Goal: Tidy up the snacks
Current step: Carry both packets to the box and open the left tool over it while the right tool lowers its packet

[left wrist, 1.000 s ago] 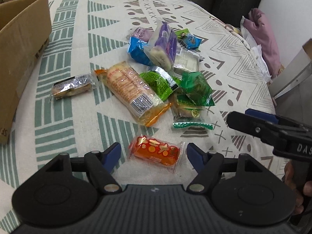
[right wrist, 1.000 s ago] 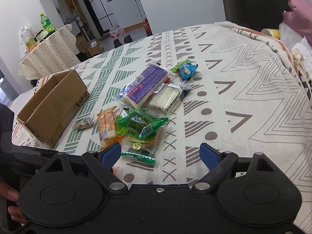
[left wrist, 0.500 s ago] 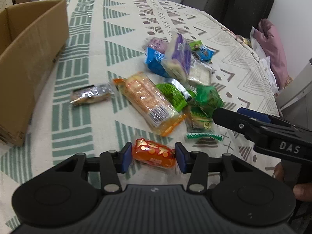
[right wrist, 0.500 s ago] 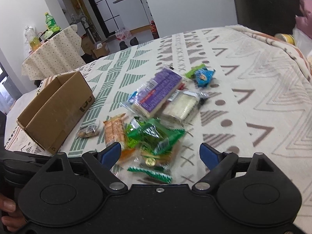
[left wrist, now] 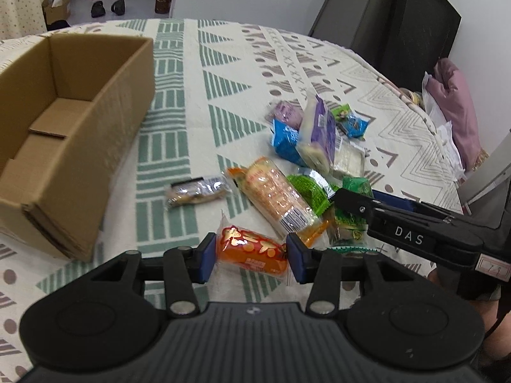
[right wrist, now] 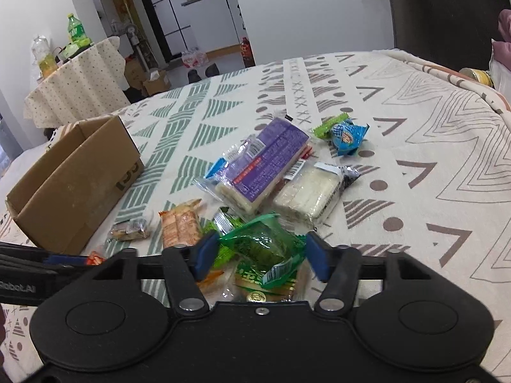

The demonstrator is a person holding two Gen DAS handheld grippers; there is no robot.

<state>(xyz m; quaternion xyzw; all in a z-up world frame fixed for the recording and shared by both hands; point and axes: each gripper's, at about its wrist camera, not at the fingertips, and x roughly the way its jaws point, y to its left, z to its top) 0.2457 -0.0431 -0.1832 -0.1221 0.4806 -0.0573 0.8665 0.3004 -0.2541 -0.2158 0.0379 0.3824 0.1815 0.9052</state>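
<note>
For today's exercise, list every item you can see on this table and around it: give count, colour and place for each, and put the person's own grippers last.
cardboard box: one, brown, open, left side of tablecloth.
tablecloth: one, cream with green and grey patterns.
orange packet: one, between left gripper's fingers.
green packet: one, between right gripper's fingers.
purple packet: one, atop the pile.
blue candy: one, far edge of pile.
clear-wrapped snack: one, near the box.
left gripper: black, shut on orange packet.
right gripper: black, around green packet.

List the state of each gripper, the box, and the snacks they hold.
Left gripper: shut on the orange snack.
Right gripper: closing around the green packet, grip unclear.
Cardboard box: open, empty as far as visible.
Orange snack: held.
Green packet: between the fingers.
</note>
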